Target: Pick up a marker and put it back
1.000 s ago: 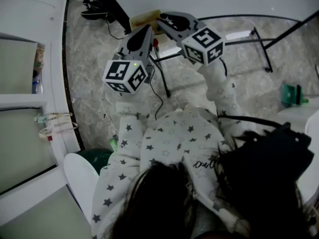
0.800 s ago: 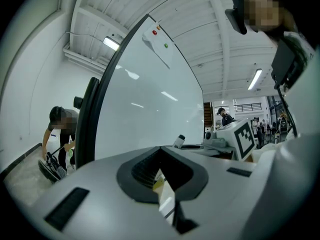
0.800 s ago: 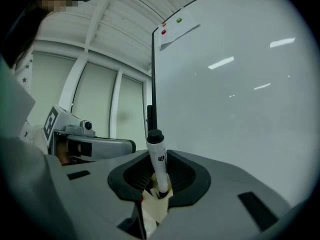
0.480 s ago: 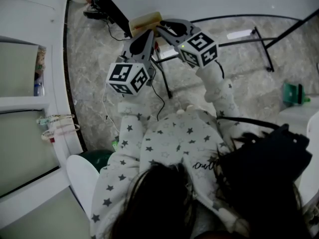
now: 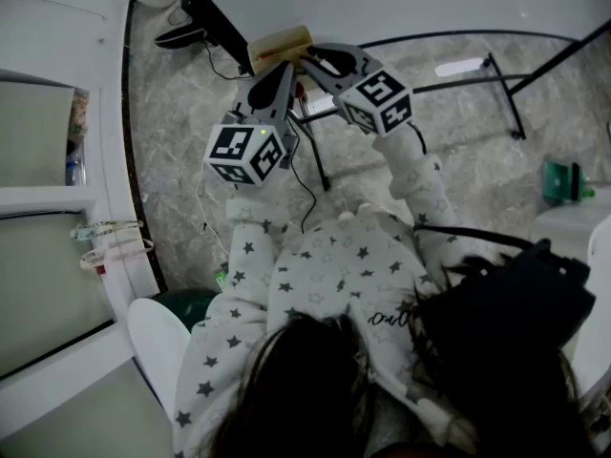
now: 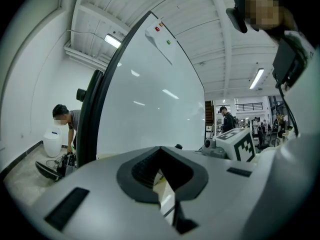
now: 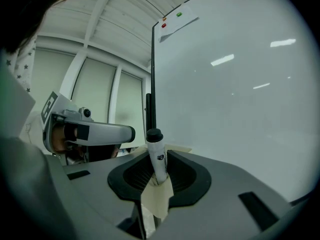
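A white marker with a black cap [image 7: 157, 156] stands upright between the jaws of my right gripper [image 7: 159, 173], which is shut on it; a scrap of beige tape [image 7: 156, 198] hangs at the jaws below it. The whiteboard [image 7: 235, 89] rises just ahead and to the right. In the head view my right gripper [image 5: 313, 57] and left gripper [image 5: 277, 72] are raised side by side at the board's lower edge, by a yellowish tray [image 5: 280, 44]. My left gripper [image 6: 162, 181] holds nothing, and its jaws show a narrow gap.
The whiteboard's black stand legs [image 5: 501, 89] and a cable [image 5: 304, 184] cross the stone floor. A green object [image 5: 559, 180] lies at the right. A person [image 6: 64, 121] bends down at the far left, and other people [image 6: 226, 118] stand in the hall behind.
Both grippers have edged up and forward toward the board's lower edge; the right gripper's marker cube has shifted a little left. The grip on the marker is unchanged.
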### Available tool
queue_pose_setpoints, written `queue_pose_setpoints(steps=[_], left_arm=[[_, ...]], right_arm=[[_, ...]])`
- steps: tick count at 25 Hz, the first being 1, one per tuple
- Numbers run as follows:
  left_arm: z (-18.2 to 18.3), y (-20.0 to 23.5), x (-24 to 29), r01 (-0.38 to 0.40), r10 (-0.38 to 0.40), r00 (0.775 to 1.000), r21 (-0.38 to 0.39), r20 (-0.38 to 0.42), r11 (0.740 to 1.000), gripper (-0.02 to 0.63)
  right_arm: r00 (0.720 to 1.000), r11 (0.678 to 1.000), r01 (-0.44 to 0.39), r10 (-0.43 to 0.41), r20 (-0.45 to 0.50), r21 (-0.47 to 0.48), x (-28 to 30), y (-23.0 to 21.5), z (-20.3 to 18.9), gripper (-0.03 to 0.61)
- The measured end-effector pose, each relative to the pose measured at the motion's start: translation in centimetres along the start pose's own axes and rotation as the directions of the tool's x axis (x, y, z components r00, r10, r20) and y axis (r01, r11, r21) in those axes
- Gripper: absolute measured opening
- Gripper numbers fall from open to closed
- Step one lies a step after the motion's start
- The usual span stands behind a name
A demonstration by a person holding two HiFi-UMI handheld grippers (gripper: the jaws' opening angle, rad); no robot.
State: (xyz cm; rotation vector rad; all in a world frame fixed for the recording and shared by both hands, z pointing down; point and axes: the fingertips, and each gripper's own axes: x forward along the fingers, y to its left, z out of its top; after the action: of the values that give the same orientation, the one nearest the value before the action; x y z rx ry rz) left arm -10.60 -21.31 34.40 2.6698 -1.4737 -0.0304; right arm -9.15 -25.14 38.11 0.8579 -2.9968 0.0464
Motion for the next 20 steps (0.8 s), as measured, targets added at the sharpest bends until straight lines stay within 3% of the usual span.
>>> queue_pose_setpoints(steps=[12, 13, 15, 20], left_arm=[[0.8, 0.0, -0.3, -0.005, 0.005, 1.000, -0.001, 0.016, 1.000, 0.000], [0.9, 0.0, -0.5, -0.007, 0.007, 1.000, 0.002, 0.020, 1.000, 0.000], [1.6, 0.1, -0.7, -0.009, 0.009, 0.999, 0.002, 0.036, 1.000, 0.000], [3.3, 0.1, -0.8, -0.001, 0.000, 0.997, 0.011, 0.072, 1.000, 0.000]], right_arm=[[0.999, 1.000, 0.000, 0.001, 0.045, -0.016, -0.6, 0.2, 1.3, 0.081], [0.999, 1.000, -0.003, 0.004, 0.049, -0.010, -0.8, 0.4, 1.4, 0.085], [0.998, 1.000, -0.012, 0.012, 0.067, 0.007, -0.9, 0.5, 2.1, 0.155], [0.995, 1.000, -0.016, 0.016, 0.100, 0.002, -1.6, 0.9, 4.1, 0.155]])
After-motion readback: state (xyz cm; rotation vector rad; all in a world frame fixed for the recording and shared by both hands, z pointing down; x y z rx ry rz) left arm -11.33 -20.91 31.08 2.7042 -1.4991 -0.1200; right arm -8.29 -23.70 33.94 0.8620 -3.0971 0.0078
